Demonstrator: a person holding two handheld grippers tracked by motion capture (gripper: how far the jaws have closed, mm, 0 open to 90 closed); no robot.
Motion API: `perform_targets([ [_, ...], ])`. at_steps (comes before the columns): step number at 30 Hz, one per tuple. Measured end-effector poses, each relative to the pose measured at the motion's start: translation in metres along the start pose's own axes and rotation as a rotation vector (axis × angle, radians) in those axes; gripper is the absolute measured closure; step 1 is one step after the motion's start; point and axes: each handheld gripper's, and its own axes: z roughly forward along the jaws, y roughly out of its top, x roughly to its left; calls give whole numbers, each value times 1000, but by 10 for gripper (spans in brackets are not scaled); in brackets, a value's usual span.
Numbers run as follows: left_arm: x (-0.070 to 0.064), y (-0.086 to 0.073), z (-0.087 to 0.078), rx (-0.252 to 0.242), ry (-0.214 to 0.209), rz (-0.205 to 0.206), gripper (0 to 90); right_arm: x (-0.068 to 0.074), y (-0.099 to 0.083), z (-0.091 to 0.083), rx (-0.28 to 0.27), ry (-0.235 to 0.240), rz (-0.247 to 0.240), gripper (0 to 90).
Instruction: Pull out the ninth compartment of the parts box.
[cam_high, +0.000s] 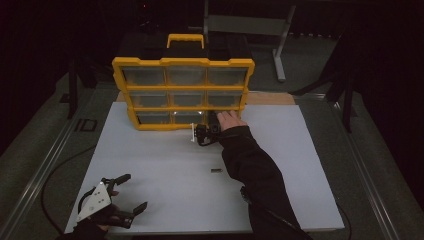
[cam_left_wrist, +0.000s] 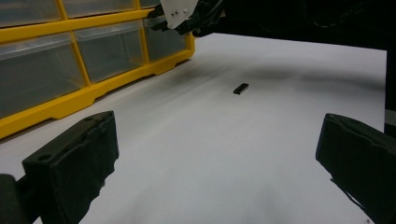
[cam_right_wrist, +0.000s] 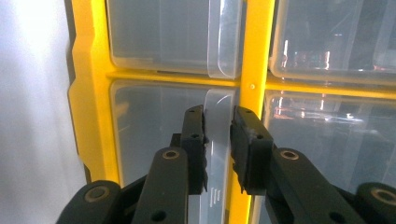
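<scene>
Black pads of my right tool (cam_right_wrist: 218, 140) stand on either side of a clear plastic pull tab (cam_right_wrist: 215, 122) — the handle of a drawer in the yellow organizer (cam_high: 182, 62). The pads sit close to the tab, one on each side; I judge them closed on it or very nearly so, though a thin gap on one side cannot be ruled out. The tab runs lengthwise along the line between the pads, so its flat faces meet them. From the high view, this is a drawer in the bottom row (cam_high: 220, 116), at the organizer's right-hand end, and my right hand (cam_high: 231, 121) is pressed up against that corner. The drawer front lies straight ahead of the tool, so the pull would come straight back toward me, along the drawer's own depth.

My left tool (cam_high: 129, 192) rests far off at the near left corner of the white surface (cam_high: 165, 165), pads spread wide, gripping nothing. A small dark flat piece (cam_left_wrist: 241, 88) lies alone on the surface between the two tools — nearer my right forearm (cam_high: 252, 165).
</scene>
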Motion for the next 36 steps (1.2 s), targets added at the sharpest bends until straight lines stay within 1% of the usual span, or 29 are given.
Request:
perform_targets([
  [4,0,0,0,0,-1,1,0,-1,1,0,-2,3,-2,752],
  [7,0,0,1,0,-1,2,0,-2,2,1,-3,19,9,759],
  [8,0,0,1,0,-2,2,0,-3,2,2,2,23,2,760],
  [10,0,0,0,-1,-2,2,0,-2,2,2,-2,20,5,761],
  [14,0,0,1,-1,-3,3,0,1,2,2,0,-5,2,765],
  [17,0,0,1,4,-2,6,0,1,2,2,-1,-9,3,766],
  [20,0,0,1,0,-2,5,0,-1,2,1,1,3,4,768],
  [23,1,0,1,-1,0,1,0,-1,1,0,-10,-3,14,771],
  [26,1,0,1,-1,1,2,0,-3,1,-2,-13,12,7,771],
  [30,1,0,1,-1,0,2,0,-3,0,-4,-16,17,6,770],
  [31,1,0,1,-1,0,2,0,-3,-1,-6,-19,22,13,770],
  [32,1,0,1,0,0,1,0,-3,-1,-7,-22,18,-4,770],
  [34,1,0,2,1,0,0,0,-3,-1,-8,-24,21,-1,769],
  [36,0,0,2,2,0,1,0,-2,-2,-11,-34,46,8,767],
])
